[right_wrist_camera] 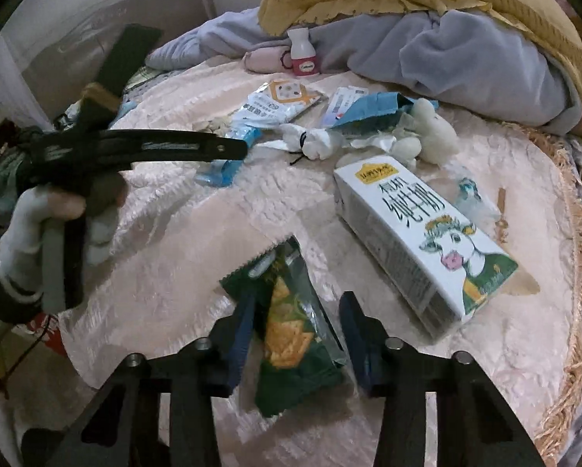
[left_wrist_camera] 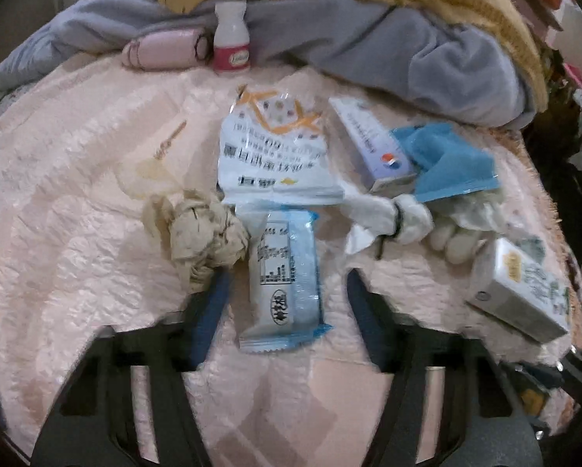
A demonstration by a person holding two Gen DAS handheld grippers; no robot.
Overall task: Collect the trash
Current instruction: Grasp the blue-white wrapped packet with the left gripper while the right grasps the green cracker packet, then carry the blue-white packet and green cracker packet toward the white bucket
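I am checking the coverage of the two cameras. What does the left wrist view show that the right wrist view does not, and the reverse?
Only the left wrist view: the crumpled paper ball and the left gripper straddling a blue-white wrapper, pads not yet touching.

Only the right wrist view: the green cracker packet between the right gripper fingers, and the gloved hand holding the other gripper.

Both: the milk carton, small bottle, white snack bag, blue cloth, grey blanket.

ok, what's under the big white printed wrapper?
The big white printed wrapper overlaps the top end of the blue-and-white snack packet, hiding that end. Elsewhere only the pink bedspread shows.
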